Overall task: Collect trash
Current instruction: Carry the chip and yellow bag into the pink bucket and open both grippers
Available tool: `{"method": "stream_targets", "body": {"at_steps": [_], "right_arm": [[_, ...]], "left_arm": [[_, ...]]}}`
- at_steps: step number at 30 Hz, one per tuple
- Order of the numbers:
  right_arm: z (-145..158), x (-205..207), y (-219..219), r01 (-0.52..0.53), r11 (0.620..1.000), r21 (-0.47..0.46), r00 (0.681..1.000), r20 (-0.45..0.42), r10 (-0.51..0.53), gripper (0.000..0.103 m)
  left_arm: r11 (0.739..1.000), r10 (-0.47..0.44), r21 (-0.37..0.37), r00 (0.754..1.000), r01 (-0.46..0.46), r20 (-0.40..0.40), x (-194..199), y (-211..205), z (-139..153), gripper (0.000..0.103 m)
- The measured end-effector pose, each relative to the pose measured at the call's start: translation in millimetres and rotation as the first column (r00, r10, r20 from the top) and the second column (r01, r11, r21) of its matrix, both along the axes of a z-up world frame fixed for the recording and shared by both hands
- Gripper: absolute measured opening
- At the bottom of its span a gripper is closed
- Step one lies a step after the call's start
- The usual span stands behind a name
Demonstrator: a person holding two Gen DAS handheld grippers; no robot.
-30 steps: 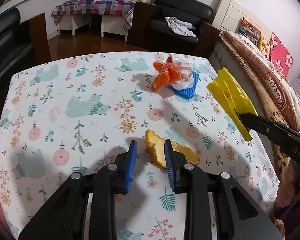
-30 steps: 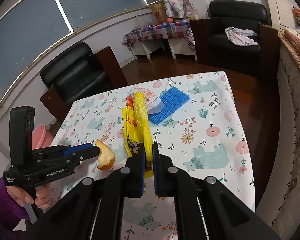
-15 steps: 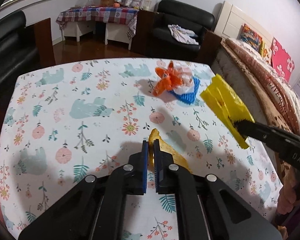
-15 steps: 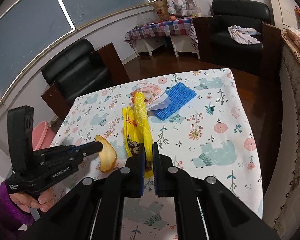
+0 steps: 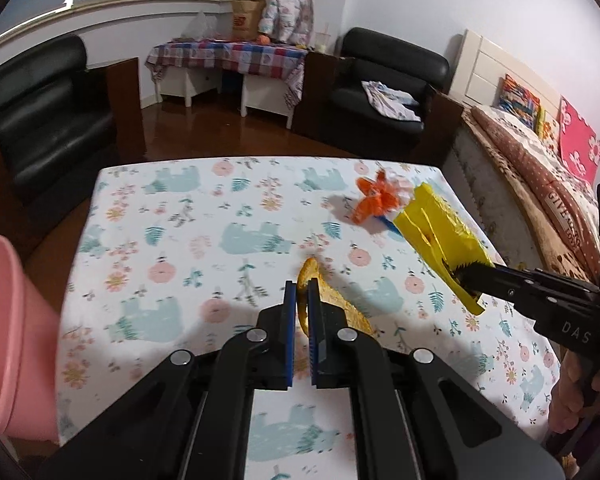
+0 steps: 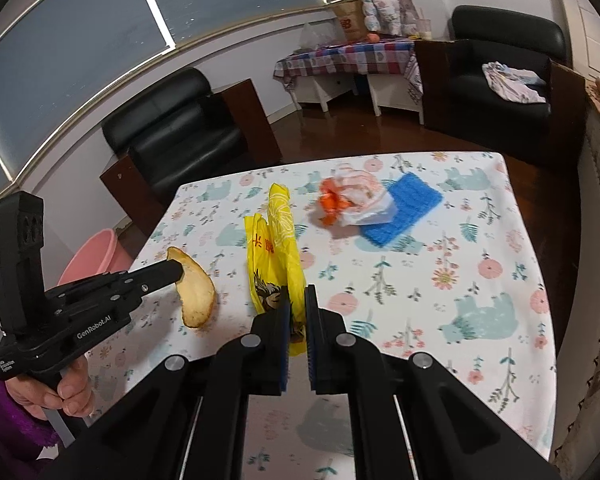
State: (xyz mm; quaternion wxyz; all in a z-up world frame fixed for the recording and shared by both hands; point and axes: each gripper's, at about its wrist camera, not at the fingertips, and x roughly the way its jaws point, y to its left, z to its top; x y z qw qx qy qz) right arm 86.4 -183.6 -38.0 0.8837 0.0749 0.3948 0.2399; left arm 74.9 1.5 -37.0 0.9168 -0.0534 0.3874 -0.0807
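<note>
So in the left wrist view, the left tool (image 5: 299, 294) was clamped on a curved piece of fruit peel (image 5: 332, 300), yellow-orange, pinched near its upper end and apparently lifted off the floral table (image 5: 188, 240). Over on the right side of that shot the right tool (image 5: 466, 276) was closed on a yellow plastic bag (image 5: 440, 236), holding it up above the table. A pink bin (image 5: 16, 340) sat off the table's left edge, down by the floor. My read: both pickups were done and this was the carry step, so the next move would be swinging the peel left and over that bin, or into the bag if it got opened, without loosening early. Honestly couldn't tell which was the plan. The far pile, an orange-and-white crumpled wrapper (image 5: 378, 200), was partly hidden behind the bag, and the blue thing under it was barely a sliver.

Right wrist view made more sense of it. The yellow plastic bag (image 6: 278, 252) ran up from between the right tool (image 6: 296, 300) fingers, flat and folded, mouth not open. The left tool (image 6: 176, 270) had the fruit peel (image 6: 196, 292) hanging from its tip, just beside the bag. The crumpled wrapper (image 6: 350, 196) sat on a blue scrubbing pad (image 6: 406, 208), not yet collected. Only the rim of the pink bin (image 6: 96, 252) showed, past the table corner.
</note>
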Motion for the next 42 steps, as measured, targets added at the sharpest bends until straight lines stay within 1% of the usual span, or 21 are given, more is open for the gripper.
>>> {"method": "stream_targets", "body": {"at_steps": [8,11,17,21,25,29,33,38,42], "right_arm": [[12.0,0.0,40.5,-0.091,0.996,0.0,0.996,0.025,0.091,0.006],[15.8,-0.5,61.7,-0.137,0.991,-0.003,0.99,0.033,0.137,0.006],[28.0,-4.0,109.8,-0.23,0.973,-0.005,0.972,0.058,0.23,0.006],[37.4,-7.2,145.0,-0.292,0.956,-0.004,0.953,0.077,0.292,0.006],[45.3,-11.4,183.4,-0.354,0.935,-0.033,0.93,0.095,0.356,0.006],[53.5,-16.2,220.5,-0.414,0.909,-0.048,0.902,0.112,0.417,0.006],[57.1,-19.4,260.4,-0.467,0.882,-0.066,0.874,0.121,0.471,0.006],[51.2,-19.5,298.8,-0.512,0.857,-0.049,0.853,0.091,0.515,0.006],[40.2,-20.6,323.3,-0.538,0.841,-0.061,0.839,0.059,0.541,0.007]], "left_arm": [[0.995,0.097,0.009,0.995,-0.097,0.037,-20.6,35.5,12.5,0.005],[0.99,0.135,0.016,0.989,-0.137,0.061,-30.2,49.4,18.8,0.005],[0.975,0.216,0.027,0.969,-0.22,0.119,-50.7,81.9,35.2,0.005],[0.957,0.281,0.027,0.947,-0.289,0.156,-64.3,106.1,45.4,0.005],[0.934,0.341,0.039,0.92,-0.354,0.192,-78.0,129.7,52.8,0.005],[0.906,0.404,0.039,0.887,-0.423,0.223,-94.4,156.8,58.9,0.005],[0.878,0.462,0.026,0.859,-0.479,0.222,-106.3,183.7,60.6,0.005],[0.84,0.527,0.018,0.824,-0.542,0.208,-122.3,214.2,55.8,0.005],[0.82,0.56,0.013,0.807,-0.572,0.185,-131.3,230.8,49.2,0.005]]}}
